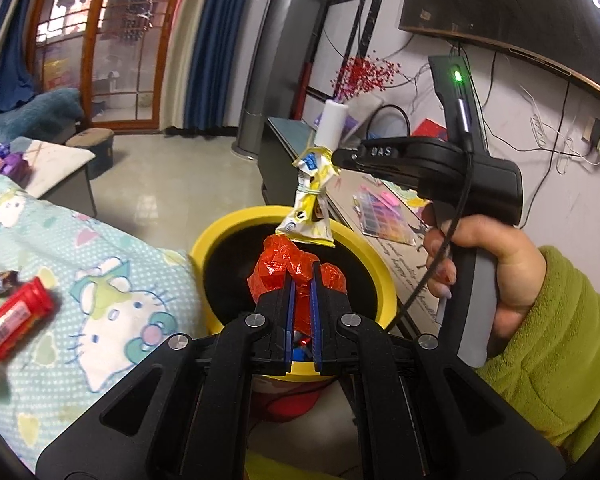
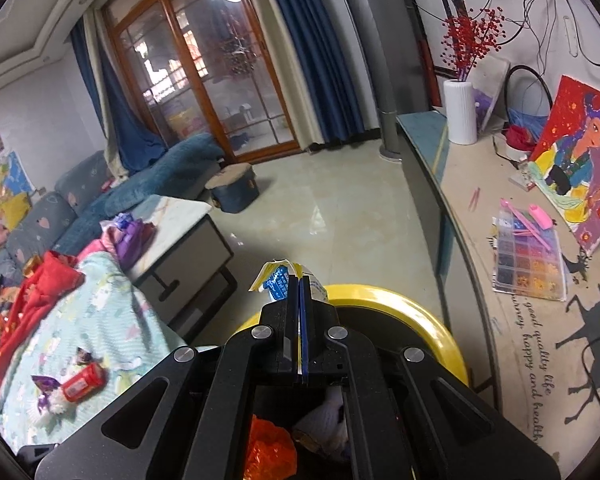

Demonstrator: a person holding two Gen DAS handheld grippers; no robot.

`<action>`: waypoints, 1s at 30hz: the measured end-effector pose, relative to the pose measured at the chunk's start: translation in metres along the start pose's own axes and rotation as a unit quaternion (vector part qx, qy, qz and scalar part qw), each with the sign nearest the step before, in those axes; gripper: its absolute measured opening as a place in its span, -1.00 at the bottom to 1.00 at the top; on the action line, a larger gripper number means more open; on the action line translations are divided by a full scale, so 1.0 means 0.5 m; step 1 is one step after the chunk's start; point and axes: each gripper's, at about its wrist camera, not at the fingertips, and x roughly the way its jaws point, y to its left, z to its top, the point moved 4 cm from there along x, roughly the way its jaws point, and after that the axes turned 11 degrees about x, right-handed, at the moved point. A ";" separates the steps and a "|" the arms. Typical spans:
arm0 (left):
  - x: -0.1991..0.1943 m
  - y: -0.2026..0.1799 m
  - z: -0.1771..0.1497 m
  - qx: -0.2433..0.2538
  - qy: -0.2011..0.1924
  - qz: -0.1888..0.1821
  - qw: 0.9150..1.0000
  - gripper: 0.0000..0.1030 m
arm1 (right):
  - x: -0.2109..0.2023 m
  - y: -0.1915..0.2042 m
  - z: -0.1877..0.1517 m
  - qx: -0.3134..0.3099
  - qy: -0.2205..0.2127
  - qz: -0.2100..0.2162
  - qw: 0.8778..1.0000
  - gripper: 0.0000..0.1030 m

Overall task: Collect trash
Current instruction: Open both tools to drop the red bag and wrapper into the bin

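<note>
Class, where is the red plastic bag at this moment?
In the left wrist view, the red plastic bag sits centre frame, pinched in the left gripper over the yellow bin.

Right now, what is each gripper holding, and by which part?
Left gripper pinches the crumpled orange plastic bag by its middle. Right gripper clamps the yellow snack wrapper by its top end.

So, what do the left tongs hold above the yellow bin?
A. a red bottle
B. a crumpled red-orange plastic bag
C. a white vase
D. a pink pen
B: in the left wrist view the left tongs are shut on the crumpled red-orange plastic bag, over the yellow bin; the red bottle lies on the blanket.
</note>
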 end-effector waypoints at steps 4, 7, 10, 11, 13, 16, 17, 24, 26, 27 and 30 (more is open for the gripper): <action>0.020 -0.003 -0.003 0.002 0.014 -0.004 1.000 -0.94 | 0.012 -0.011 -0.005 0.005 0.013 -0.010 1.000 -0.98; 0.028 -0.009 -0.002 0.006 0.017 -0.005 1.000 -0.94 | 0.021 -0.024 -0.008 0.013 0.020 -0.014 1.000 -0.98; 0.036 -0.015 0.004 0.012 0.019 -0.006 1.000 -0.94 | 0.026 -0.036 -0.009 0.023 0.026 -0.013 0.999 -0.98; 0.040 -0.017 0.004 0.015 0.020 -0.006 1.000 -0.94 | 0.027 -0.038 -0.008 0.024 0.027 -0.013 0.999 -0.98; 0.045 -0.022 0.004 0.017 0.022 -0.005 1.000 -0.94 | 0.027 -0.039 -0.006 0.026 0.028 -0.015 0.999 -0.98; 0.045 -0.013 0.007 0.011 0.023 0.001 1.000 -0.94 | 0.028 -0.047 -0.005 0.037 0.032 -0.015 0.999 -0.96; 0.046 -0.011 0.007 0.009 0.023 0.003 1.000 -0.91 | 0.028 -0.048 -0.004 0.040 0.032 -0.013 0.999 -0.96; 0.019 0.023 0.011 -0.025 0.004 0.028 0.999 0.04 | 0.024 -0.047 -0.004 0.047 0.028 -0.013 0.998 -0.24; 0.007 0.034 0.013 -0.035 -0.004 0.038 0.999 0.31 | 0.021 -0.042 -0.004 0.043 0.025 -0.011 0.999 -0.24; 0.002 0.039 0.014 -0.039 -0.008 0.042 0.998 0.41 | 0.020 -0.038 -0.004 0.040 0.025 -0.011 0.999 -0.24; -0.015 0.052 0.018 -0.046 -0.018 0.056 0.997 0.57 | 0.015 -0.026 -0.005 0.031 0.022 -0.008 0.999 -0.23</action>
